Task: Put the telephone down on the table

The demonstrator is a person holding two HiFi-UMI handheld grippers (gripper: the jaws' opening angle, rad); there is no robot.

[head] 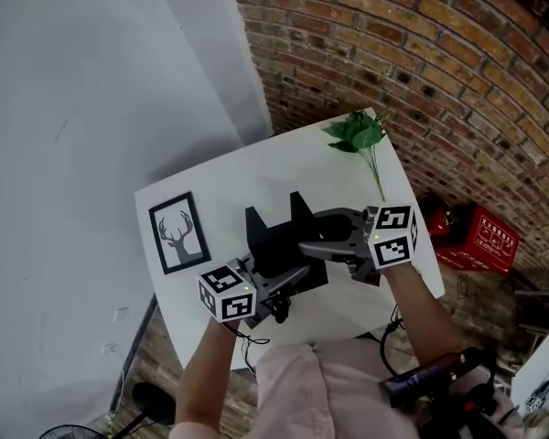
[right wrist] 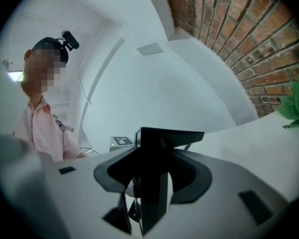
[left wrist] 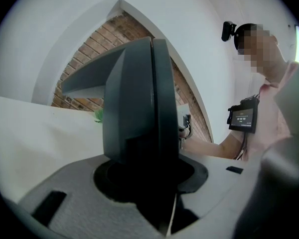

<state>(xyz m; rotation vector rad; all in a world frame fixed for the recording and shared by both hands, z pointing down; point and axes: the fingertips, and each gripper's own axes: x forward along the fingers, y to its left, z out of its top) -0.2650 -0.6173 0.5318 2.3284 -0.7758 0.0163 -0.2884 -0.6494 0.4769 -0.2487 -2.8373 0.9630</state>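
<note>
The left gripper (head: 288, 280) is clamped on the near-left side of the black telephone (head: 279, 240); in the left gripper view the dark body fills the gap between the jaws, pressed from both sides. The right gripper (head: 309, 233) grips the opposite side, its jaws closed on a thin black edge of the housing. Taking it from two sides probably keeps the bulky, angular body level and stops it from swinging as it goes down.

The telephone sits low over the middle of the white table (head: 247, 176); I cannot tell whether its base touches the top yet. The spot looks well chosen: bare surface, with the framed deer print (head: 178, 231) lying apart to the left and the green sprig (head: 359, 135) well off at the far corner, near the brick wall (head: 421, 62).
</note>
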